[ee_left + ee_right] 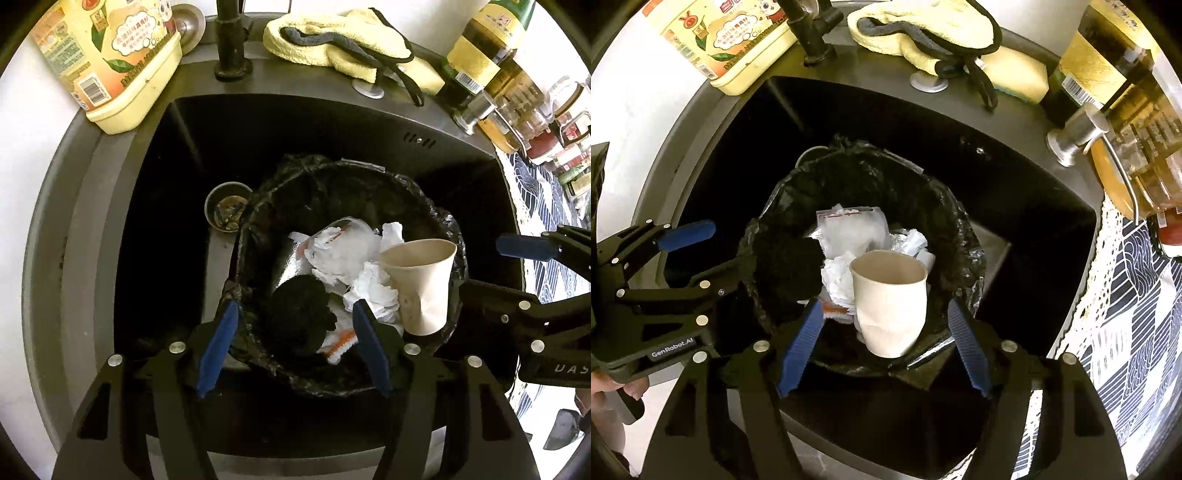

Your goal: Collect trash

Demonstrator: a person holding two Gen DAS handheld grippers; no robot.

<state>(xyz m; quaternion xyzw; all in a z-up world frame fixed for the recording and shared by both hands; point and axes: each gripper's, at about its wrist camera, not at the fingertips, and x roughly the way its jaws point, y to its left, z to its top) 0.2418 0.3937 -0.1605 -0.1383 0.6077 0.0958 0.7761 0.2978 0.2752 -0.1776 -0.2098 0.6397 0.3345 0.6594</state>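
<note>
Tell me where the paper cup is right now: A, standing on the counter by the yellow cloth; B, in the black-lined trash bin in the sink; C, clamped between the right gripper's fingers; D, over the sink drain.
B: the paper cup sits in the bin against crumpled tissues, both grippers open.

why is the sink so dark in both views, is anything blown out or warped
Left wrist view: the sink interior is crushed to black, the white tissues glare, and fisheye bends the sink's edges. Right wrist view: same black basin, the paper cup stays readable, and the bottles at the frame's edge smear and stretch.
</note>
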